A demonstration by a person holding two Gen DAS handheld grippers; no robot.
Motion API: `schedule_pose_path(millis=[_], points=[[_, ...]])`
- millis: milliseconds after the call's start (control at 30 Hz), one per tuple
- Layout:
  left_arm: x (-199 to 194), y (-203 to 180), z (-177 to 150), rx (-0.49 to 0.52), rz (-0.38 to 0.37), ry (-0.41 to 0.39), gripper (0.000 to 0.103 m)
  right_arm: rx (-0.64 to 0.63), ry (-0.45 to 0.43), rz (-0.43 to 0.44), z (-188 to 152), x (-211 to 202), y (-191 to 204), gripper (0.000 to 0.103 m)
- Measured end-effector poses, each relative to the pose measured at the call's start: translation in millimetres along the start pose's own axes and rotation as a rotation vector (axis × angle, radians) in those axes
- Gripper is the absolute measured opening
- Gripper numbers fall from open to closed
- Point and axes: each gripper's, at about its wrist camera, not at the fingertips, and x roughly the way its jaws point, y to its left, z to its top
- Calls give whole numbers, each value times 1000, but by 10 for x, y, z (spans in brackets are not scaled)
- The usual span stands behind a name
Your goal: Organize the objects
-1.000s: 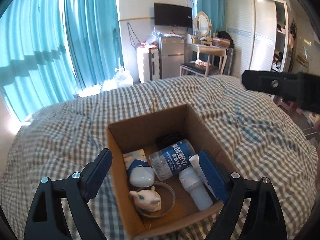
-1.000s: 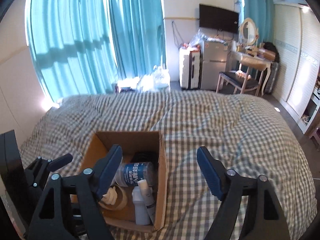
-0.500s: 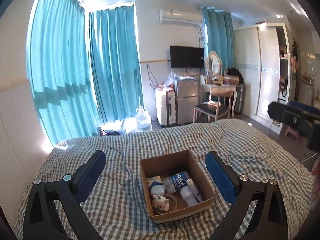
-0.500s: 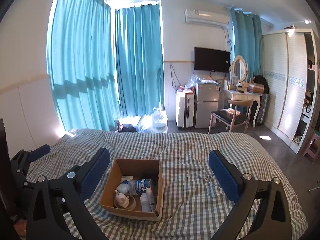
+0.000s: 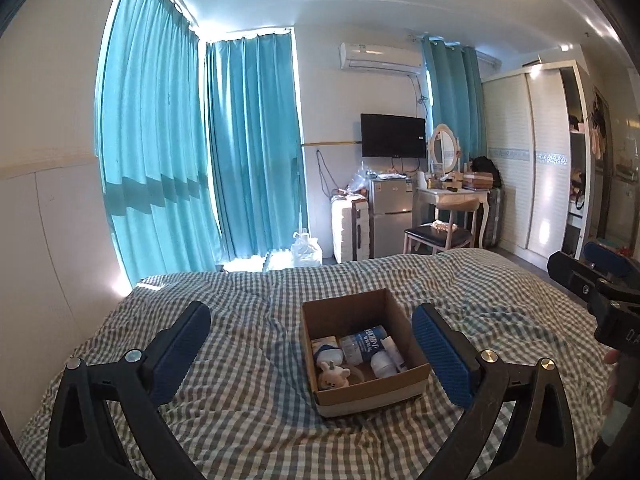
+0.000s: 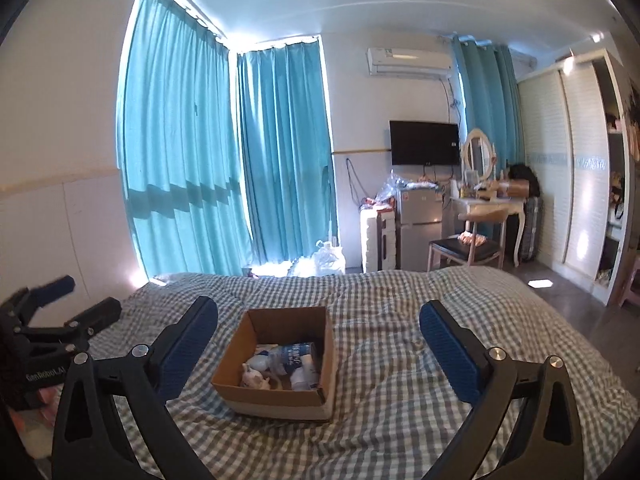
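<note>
An open cardboard box (image 5: 414, 380) sits on the checked bed cover; it also shows in the right wrist view (image 6: 256, 398). Inside lie a clear bottle with a blue label (image 5: 362, 342), a white bottle (image 5: 382, 362), a small white plush toy (image 5: 332, 376) and a blue-and-white pouch (image 5: 326, 350). My left gripper (image 5: 311, 354) is open and empty, held well back from the box. My right gripper (image 6: 318, 350) is open and empty, also back from the box. Each gripper shows at the edge of the other's view.
The checked bed cover (image 6: 400, 420) fills the foreground. Beyond the bed stand teal curtains (image 5: 248, 140), a small fridge (image 5: 390, 212), a dressing table with a chair (image 5: 448, 220), a wall TV (image 5: 392, 141) and a wardrobe (image 5: 532, 160).
Both grippers have pulled far back and up from the box, which now looks small and distant. Both stay open and empty.
</note>
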Motion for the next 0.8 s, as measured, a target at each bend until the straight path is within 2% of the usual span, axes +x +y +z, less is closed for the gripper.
schedule_pose_path(millis=[200, 400, 667, 800], points=[[118, -13, -290, -35, 25, -16, 103, -58, -19, -87, -301, 106, 16, 102], [232, -44, -492, -25, 24, 4, 103, -53, 30, -91, -515, 275, 31, 102], [297, 96, -608, -76, 40, 39, 103, -70, 49, -92, -575, 331, 92, 102], [302, 113, -636, -69, 46, 45, 103, -72, 55, -91, -599, 338, 121, 102]])
